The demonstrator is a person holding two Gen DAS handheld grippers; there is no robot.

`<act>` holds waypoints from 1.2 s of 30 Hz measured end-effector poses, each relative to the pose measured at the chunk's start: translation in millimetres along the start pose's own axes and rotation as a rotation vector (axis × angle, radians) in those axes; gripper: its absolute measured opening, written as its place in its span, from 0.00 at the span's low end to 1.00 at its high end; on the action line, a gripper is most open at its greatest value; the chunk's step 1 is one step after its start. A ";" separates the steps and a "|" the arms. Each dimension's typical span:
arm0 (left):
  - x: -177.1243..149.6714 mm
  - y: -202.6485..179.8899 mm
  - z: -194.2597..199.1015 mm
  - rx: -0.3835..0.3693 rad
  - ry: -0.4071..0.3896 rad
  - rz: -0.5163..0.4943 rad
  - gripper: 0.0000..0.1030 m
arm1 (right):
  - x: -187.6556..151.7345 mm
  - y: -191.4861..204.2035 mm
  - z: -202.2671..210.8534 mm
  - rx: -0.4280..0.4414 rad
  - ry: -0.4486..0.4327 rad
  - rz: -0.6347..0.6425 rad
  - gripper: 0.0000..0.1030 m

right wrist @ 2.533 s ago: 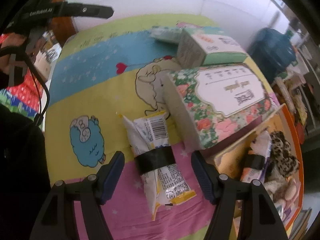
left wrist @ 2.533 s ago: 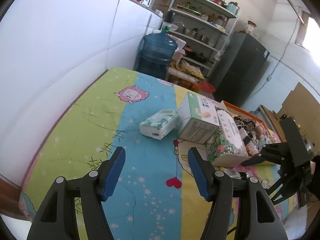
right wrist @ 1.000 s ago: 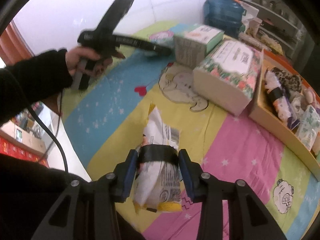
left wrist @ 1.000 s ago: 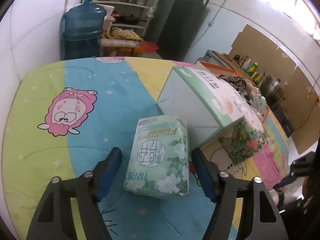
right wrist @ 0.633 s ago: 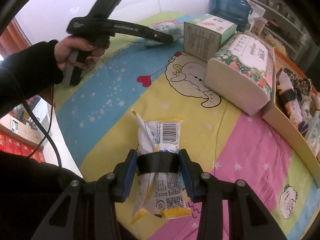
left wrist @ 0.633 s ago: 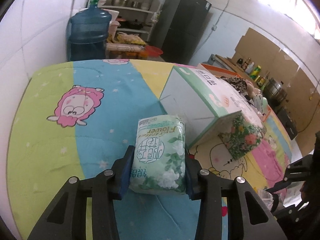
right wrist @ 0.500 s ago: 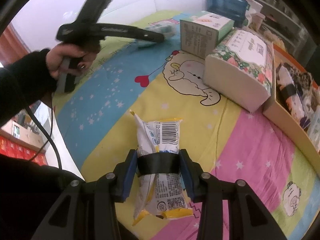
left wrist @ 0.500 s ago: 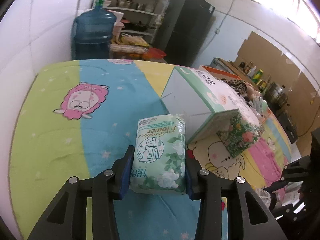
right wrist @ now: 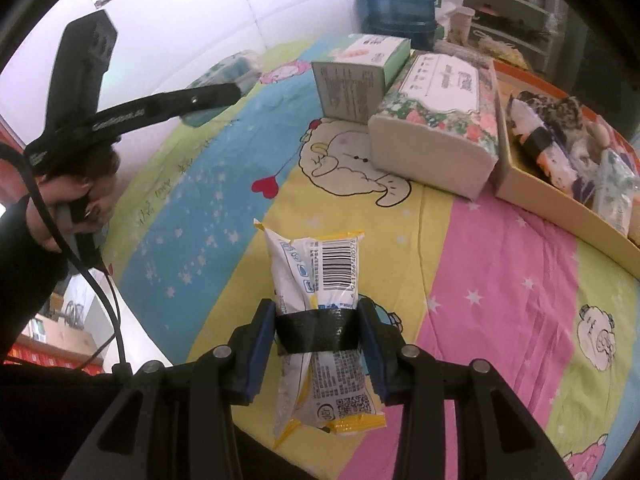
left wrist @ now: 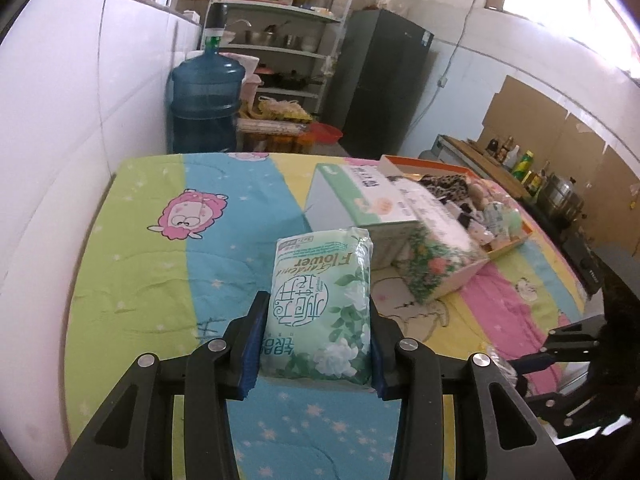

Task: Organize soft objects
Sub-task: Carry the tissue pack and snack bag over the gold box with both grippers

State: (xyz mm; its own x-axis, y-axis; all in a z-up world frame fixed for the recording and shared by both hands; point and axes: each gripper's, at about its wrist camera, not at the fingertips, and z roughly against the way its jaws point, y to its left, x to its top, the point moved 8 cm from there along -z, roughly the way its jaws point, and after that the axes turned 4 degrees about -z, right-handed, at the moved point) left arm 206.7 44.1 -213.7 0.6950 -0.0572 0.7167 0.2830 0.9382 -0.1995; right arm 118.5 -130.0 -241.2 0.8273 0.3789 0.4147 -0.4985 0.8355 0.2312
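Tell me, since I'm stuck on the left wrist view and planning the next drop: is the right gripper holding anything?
Observer: Yes. The right gripper is shut on a white-and-yellow packet, its fingers pressing a black tape band around it.
Operator: Which face is up?
Observer: The barcode side faces the camera.
Operator: Anything similar in the tray?
Observer: A black-banded bundle lies inside the orange tray.

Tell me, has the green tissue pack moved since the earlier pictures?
Yes. The green tissue pack left its spot on the quilt beside the green box; the left gripper now holds it, lifted.
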 end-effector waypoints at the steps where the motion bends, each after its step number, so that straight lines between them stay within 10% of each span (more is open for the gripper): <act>1: 1.0 -2.6 3.1 -0.001 -0.003 0.001 0.42 | -0.7 1.3 2.5 -0.005 -0.009 -0.004 0.41; 36: 24.6 -115.8 70.7 -0.123 -0.080 -0.103 0.42 | 0.6 -44.3 140.4 -0.216 -0.351 -0.242 0.41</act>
State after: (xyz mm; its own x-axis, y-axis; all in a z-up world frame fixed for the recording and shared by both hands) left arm 144.3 -41.8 -125.7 0.6048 -0.1191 0.7875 0.4325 0.8794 -0.1991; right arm 104.7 -222.7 -127.6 0.7572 0.0366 0.6522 -0.2063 0.9607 0.1855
